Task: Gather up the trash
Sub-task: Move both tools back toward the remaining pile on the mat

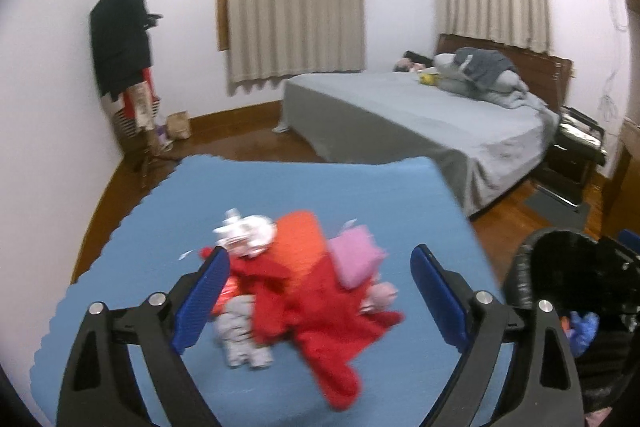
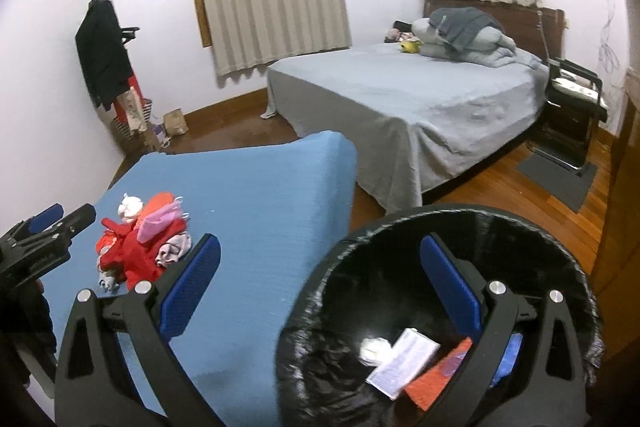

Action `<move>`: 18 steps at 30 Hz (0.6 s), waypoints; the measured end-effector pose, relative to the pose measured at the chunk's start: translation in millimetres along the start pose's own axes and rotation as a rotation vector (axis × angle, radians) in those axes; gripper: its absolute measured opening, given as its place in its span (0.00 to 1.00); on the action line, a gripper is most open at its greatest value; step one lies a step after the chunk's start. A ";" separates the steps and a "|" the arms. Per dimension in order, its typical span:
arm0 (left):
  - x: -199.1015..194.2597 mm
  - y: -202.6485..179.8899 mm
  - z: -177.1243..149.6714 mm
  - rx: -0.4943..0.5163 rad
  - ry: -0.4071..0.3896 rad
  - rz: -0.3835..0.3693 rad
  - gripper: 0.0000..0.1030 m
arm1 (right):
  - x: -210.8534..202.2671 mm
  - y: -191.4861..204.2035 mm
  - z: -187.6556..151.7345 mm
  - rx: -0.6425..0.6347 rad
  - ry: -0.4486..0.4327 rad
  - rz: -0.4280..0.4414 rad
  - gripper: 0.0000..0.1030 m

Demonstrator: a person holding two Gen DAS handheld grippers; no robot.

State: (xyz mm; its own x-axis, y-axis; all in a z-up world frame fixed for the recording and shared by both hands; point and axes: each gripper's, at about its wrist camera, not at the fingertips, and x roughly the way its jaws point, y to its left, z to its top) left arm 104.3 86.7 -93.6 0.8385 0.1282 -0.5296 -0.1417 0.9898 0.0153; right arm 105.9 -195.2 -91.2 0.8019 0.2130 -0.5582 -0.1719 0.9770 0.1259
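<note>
A pile of trash lies on the blue table [image 1: 320, 187]: red crumpled wrapper [image 1: 316, 311], orange packet [image 1: 300, 239], pink packet [image 1: 354, 259], white crumpled paper [image 1: 248, 231], grey wad [image 1: 240, 335]. My left gripper [image 1: 320, 291] is open and empty, its jaws either side of the pile, just above it. The pile also shows in the right wrist view [image 2: 140, 243]. My right gripper [image 2: 320, 287] is open and empty over the rim of the black-lined trash bin [image 2: 332, 255], which holds a white booklet [image 2: 404, 363], an orange packet [image 2: 440, 375] and a white wad [image 2: 374, 347].
The bin [image 1: 560, 275] stands right of the table. A grey bed [image 2: 400, 95] lies behind, with a chair [image 2: 572, 99] beside it. A coat stand [image 1: 124, 39] with dark clothes is in the left corner, beside a paper bag [image 1: 178, 125]. Wooden floor surrounds.
</note>
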 end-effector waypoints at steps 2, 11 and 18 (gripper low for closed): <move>3.8 14.0 -4.4 -0.013 0.012 0.028 0.82 | 4.7 5.1 0.1 -0.007 0.007 0.006 0.94; 21.5 58.7 -30.4 -0.076 0.083 0.096 0.72 | 23.8 26.4 -3.7 -0.046 0.032 0.034 0.95; 43.7 81.6 -54.5 -0.113 0.171 0.122 0.64 | 38.5 44.4 -10.8 -0.074 0.060 0.053 0.95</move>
State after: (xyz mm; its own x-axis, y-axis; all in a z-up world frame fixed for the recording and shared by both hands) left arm 100.8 169.7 -161.8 0.7115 0.2245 -0.6659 -0.3022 0.9532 -0.0016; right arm 123.0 -143.5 -115.9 0.7551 0.2624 -0.6009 -0.2571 0.9615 0.0968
